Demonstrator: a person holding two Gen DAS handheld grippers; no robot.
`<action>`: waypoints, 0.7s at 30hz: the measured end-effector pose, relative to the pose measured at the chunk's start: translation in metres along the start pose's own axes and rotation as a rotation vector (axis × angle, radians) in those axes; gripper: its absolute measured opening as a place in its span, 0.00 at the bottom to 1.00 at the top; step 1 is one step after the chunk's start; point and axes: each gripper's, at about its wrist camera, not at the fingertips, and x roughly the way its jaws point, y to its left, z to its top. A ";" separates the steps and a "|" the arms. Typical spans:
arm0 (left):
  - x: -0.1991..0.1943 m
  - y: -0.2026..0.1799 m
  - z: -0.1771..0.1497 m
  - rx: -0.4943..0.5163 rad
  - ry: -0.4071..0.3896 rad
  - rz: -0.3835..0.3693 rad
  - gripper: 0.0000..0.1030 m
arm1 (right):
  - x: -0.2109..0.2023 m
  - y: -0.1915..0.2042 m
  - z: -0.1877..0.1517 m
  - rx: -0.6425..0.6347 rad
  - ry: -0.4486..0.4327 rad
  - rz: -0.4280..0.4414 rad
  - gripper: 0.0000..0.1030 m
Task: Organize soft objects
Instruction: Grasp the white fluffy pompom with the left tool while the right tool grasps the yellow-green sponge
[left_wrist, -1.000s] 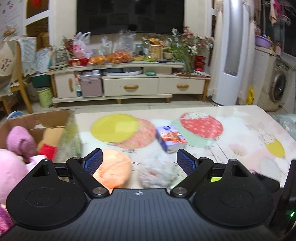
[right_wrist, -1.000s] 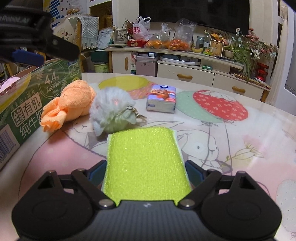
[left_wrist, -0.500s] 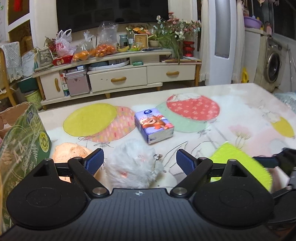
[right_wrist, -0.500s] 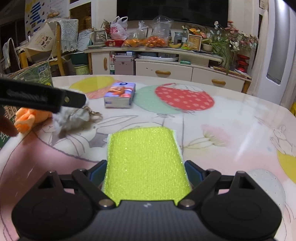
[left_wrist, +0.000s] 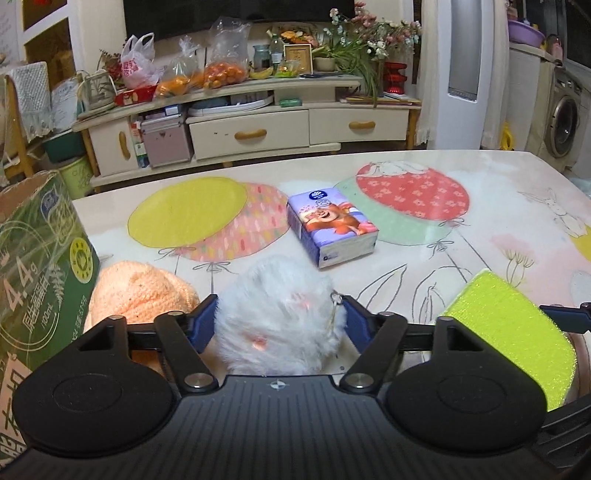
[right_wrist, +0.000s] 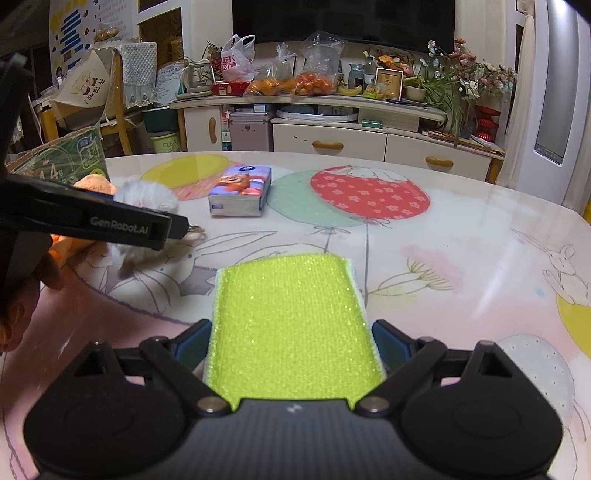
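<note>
The fluffy white toy (left_wrist: 280, 314) on the table (left_wrist: 461, 258) has just been closed on by the left claw (left_wrist: 280, 321). The green sponge (right_wrist: 293, 328) is held in the right claw (right_wrist: 291, 343). Next, both should be lifted into the box (left_wrist: 40, 266).

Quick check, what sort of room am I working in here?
Most likely a home living room: a TV cabinet with drawers, fruit and flowers under a dark screen, a washing machine off to the side, and a balloon-print table.
</note>
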 end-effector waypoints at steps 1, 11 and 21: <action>0.000 0.000 0.000 0.000 0.001 -0.002 0.77 | 0.001 0.001 0.000 -0.004 0.001 -0.002 0.90; -0.006 0.000 -0.003 -0.037 0.021 0.014 0.58 | 0.003 0.002 0.003 -0.019 0.001 0.001 0.87; -0.013 -0.002 -0.005 -0.067 0.043 0.002 0.56 | 0.003 0.000 0.004 -0.025 -0.002 0.005 0.82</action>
